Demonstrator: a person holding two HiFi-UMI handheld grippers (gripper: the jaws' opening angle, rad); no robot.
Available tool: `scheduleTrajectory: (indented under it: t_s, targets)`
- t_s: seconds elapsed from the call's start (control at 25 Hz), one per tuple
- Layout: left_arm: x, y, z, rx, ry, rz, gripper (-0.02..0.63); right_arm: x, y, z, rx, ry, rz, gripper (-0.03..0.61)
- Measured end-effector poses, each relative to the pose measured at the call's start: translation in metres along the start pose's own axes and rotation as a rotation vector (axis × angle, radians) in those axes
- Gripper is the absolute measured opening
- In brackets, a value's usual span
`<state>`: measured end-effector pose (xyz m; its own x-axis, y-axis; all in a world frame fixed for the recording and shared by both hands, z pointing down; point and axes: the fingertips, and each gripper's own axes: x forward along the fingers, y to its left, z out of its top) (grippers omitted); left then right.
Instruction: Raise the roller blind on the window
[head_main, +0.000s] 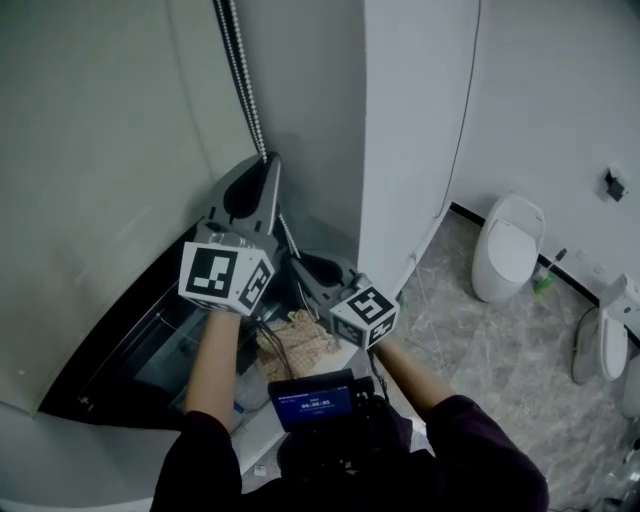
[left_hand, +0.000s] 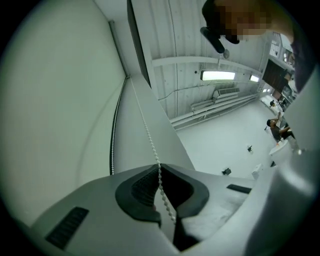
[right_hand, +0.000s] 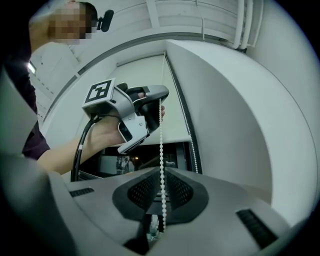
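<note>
Pinching the bead chain (head_main: 240, 70) tight with the left gripper (left_hand: 159, 167), high up at the right edge of the roller blind (head_main: 100, 150). Clamping the same chain lower and nearer with the right gripper (right_hand: 161, 172), with beads running straight between the two. Down over the far part of the window (head_main: 130, 340) with that blind, only dark glass at the near end

To your right, the marbled floor (head_main: 470, 340) carries a white toilet (head_main: 507, 247) and a second white fixture (head_main: 600, 342), with a small green item (head_main: 545, 283) between them.
</note>
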<state>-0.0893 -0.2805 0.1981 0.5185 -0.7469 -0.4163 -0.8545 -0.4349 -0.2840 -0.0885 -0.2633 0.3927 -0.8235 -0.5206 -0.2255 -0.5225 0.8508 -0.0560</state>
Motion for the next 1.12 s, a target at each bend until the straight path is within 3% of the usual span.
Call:
scheduleTrajectory:
  t_s: [0.12,0.24,0.4,0.48,0.68,0.88,1.12]
  targets:
    - [-0.004,0.01,-0.004,0.017,0.002,0.02,0.018,-0.004,-0.013,0.026,0.008,-0.061,-0.01,0.018]
    - [-0.011,0.017,-0.017,0.022,0.023,0.033,0.018,-0.002,-0.018,0.082,0.033,-0.184,0.007,0.018]
    - [-0.021,0.006,-0.048,0.025,0.071,0.028,0.018,0.011,-0.024,0.147,-0.072,-0.246,-0.001,0.021]
    - [-0.028,-0.001,-0.071,0.025,0.108,0.017,0.018,0.021,-0.018,0.179,-0.113,-0.307,0.031,0.052]
    - [-0.049,-0.017,-0.129,-0.035,0.198,-0.007,0.018,0.047,-0.001,0.236,-0.212,-0.351,0.065,0.08]
    - [-0.064,-0.033,-0.157,-0.045,0.248,-0.025,0.018,0.071,0.004,0.259,-0.254,-0.352,0.066,0.081]
    - [-0.074,-0.042,-0.164,-0.054,0.261,-0.037,0.018,0.086,-0.003,0.265,-0.258,-0.329,0.034,0.078]
